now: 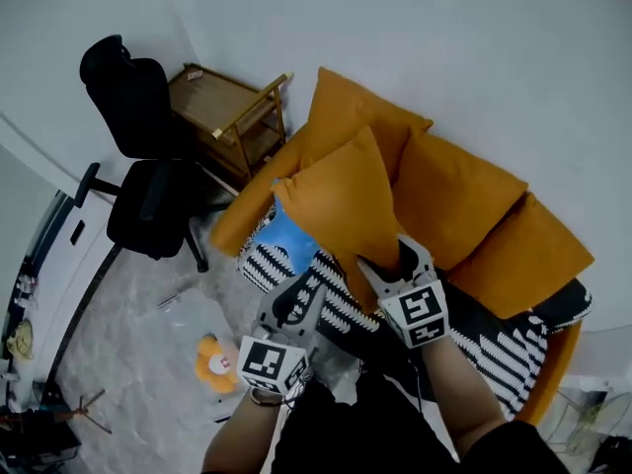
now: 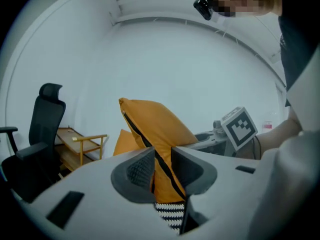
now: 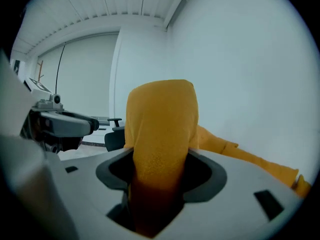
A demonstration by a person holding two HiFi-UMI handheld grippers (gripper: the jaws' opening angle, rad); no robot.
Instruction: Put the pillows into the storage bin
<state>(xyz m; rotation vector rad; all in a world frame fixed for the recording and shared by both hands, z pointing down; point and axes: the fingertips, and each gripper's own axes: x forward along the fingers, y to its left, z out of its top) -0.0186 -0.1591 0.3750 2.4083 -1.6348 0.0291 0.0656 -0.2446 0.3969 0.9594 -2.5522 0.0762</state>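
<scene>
You have one square orange fabric pillow (image 1: pixel 341 200) lifted clear above the orange sofa (image 1: pixel 235 227), held from below by both claws. Your left claw (image 2: pixel 161 170) is clamped on the pillow's zippered edge. Your right claw (image 3: pixel 160 171) is closed on a thick fold of the same pillow.

The task looks barely begun. This pillow is not yet stowed, and three more orange pillows (image 1: pixel 454 200) lean on the sofa back. No storage bin can be made out in any view, so you will likely have to find it first.

For room, the pale floor (image 1: pixel 128 304) to your left is mostly open. Mind the black office chair (image 1: pixel 138 181), the wooden trolley (image 1: pixel 225 117) and the small orange object (image 1: pixel 212 363) lying there. The white wall (image 1: pixel 474 57) stands close behind the sofa.
</scene>
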